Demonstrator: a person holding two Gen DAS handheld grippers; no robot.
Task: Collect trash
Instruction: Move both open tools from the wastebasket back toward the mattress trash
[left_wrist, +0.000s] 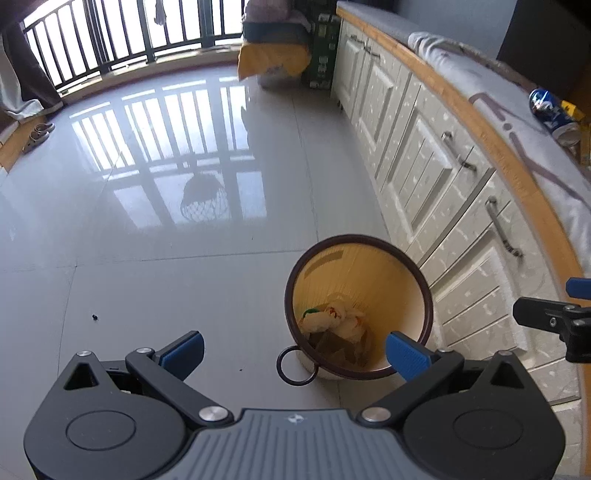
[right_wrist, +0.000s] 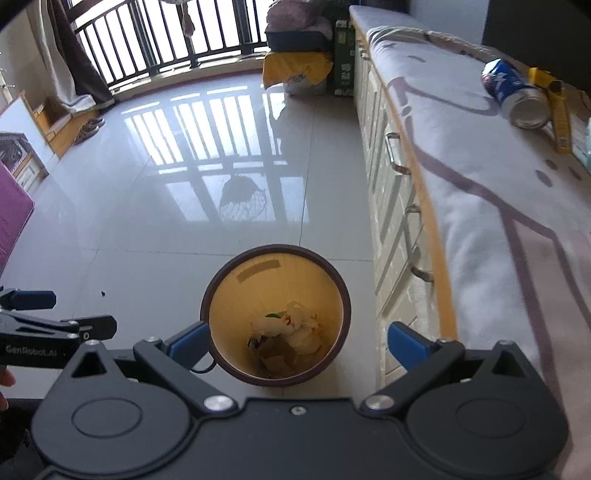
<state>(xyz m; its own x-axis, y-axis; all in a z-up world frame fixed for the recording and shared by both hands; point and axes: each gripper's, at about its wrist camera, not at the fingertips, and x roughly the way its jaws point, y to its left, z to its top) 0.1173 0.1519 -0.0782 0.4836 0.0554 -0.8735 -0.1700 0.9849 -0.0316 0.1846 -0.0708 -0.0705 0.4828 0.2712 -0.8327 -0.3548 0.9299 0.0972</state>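
Both my grippers, left (left_wrist: 293, 350) and right (right_wrist: 297, 341), gape empty above the bin (right_wrist: 275, 314) holding crumpled trash (right_wrist: 291, 325). White drawers (left_wrist: 424, 155) flank it; one can (right_wrist: 515, 94) lies well beyond, on the cloth-covered counter (right_wrist: 480, 192).

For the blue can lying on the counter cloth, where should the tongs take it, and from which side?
Judging by its pose, grip the blue can across the middle of its round body, coming down from above. It lies on its side on the cloth, open end toward the camera, with a yellow box close along one side, so a sideways approach looks cramped.
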